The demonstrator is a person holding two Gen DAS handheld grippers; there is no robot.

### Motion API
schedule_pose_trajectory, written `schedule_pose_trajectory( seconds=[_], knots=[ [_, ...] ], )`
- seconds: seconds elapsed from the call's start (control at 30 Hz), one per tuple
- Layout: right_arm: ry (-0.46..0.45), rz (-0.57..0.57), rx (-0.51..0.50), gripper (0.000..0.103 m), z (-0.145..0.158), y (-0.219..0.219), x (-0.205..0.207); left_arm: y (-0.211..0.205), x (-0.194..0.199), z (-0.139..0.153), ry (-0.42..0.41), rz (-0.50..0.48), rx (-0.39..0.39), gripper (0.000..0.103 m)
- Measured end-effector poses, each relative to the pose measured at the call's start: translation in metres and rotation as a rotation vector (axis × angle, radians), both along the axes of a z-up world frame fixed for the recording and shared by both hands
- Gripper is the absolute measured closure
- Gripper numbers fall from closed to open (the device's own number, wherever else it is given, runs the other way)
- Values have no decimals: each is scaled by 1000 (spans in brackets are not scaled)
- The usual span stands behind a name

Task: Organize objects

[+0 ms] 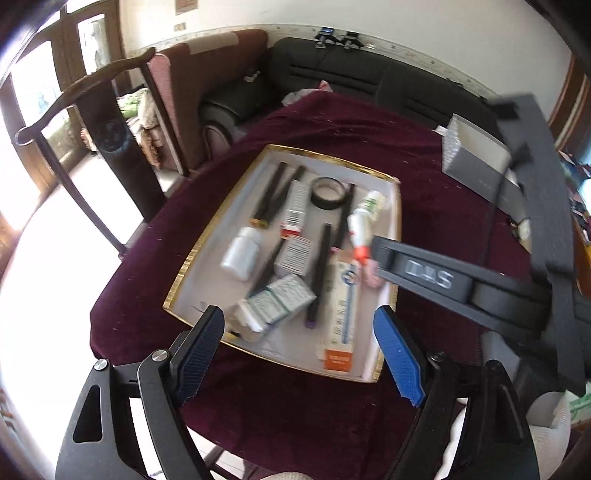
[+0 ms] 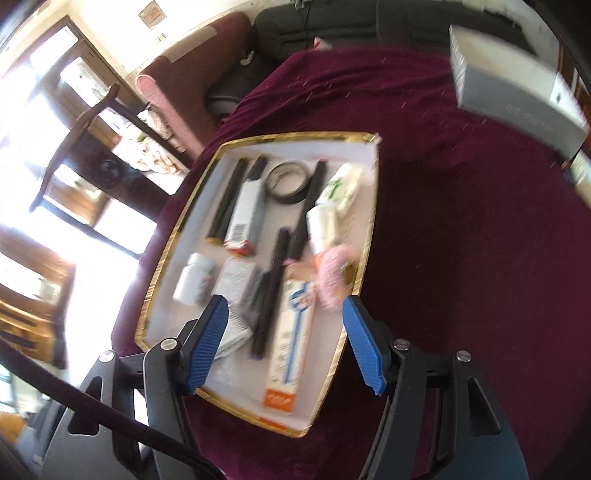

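A round table draped in a dark red velvet cloth fills the middle of both views. Behind it stands a black leather sofa, and just beside that a brown armchair with lighter patches. At the left a dark wooden chair with a curved top rail stands near the table's edge. Beyond the chair, wooden-framed glass doors let in strong daylight. The wall behind the sofa is pale.
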State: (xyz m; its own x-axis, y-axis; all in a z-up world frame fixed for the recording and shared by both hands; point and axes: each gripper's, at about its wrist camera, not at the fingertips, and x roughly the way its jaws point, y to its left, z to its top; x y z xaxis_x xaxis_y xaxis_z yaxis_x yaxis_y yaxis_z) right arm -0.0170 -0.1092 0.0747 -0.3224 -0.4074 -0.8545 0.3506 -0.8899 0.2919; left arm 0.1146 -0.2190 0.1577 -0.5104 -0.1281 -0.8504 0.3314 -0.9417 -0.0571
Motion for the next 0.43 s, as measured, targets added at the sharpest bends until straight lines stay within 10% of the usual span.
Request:
schedule_pose_trajectory(
  seconds=[0.43],
  knots=[
    [96,82,121,36,-1,-24,10,-49,-11,-15,-45,94,-19,24]
  ],
)
